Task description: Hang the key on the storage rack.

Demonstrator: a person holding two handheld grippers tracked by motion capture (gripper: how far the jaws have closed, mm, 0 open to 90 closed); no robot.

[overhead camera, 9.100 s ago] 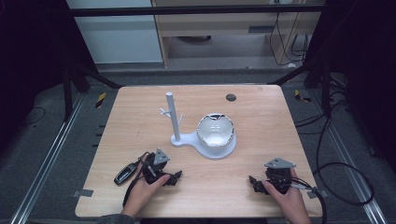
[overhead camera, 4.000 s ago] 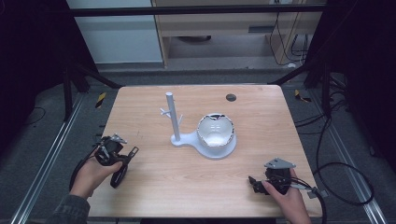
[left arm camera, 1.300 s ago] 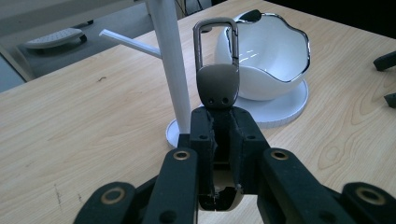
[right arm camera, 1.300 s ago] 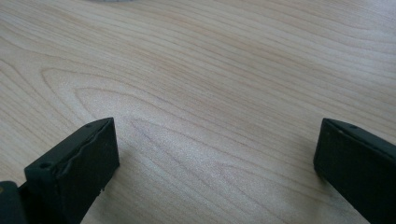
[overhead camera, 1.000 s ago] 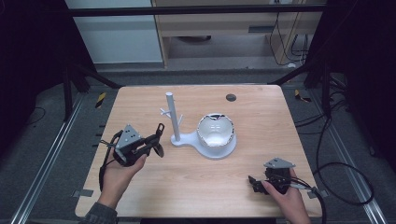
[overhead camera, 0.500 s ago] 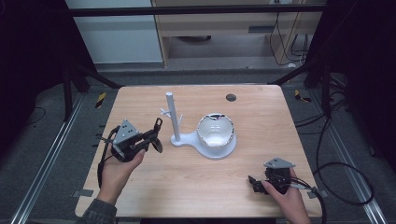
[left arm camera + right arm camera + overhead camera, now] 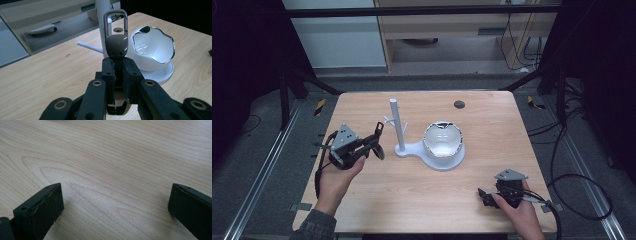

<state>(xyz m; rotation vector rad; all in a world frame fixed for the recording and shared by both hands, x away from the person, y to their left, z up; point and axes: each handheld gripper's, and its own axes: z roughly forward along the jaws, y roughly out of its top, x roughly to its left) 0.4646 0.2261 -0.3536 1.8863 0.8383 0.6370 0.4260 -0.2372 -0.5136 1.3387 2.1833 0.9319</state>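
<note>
Your left tongs point(image 7: 117, 75) are clamped on the dark key fob point(image 7: 116, 46), its metal loop point(image 7: 115, 21) upright and lined up just before the white post point(image 7: 103, 15) of the stand. Keep the fob level, lift until the loop clears a peg point(image 7: 387, 120), then ease forward and let it drop over. Steer clear of the white bowl point(image 7: 442, 140) beyond. Your right tongs point(image 7: 112, 205) rest spread wide, holding nothing, low over the desk point(image 7: 125, 157)

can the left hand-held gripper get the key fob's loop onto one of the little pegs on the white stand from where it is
Probably yes. The left hand-held gripper holds the key fob loop-forward, just short of the white stand, and nothing lies between them. The bowl sits off to the far side.
</note>
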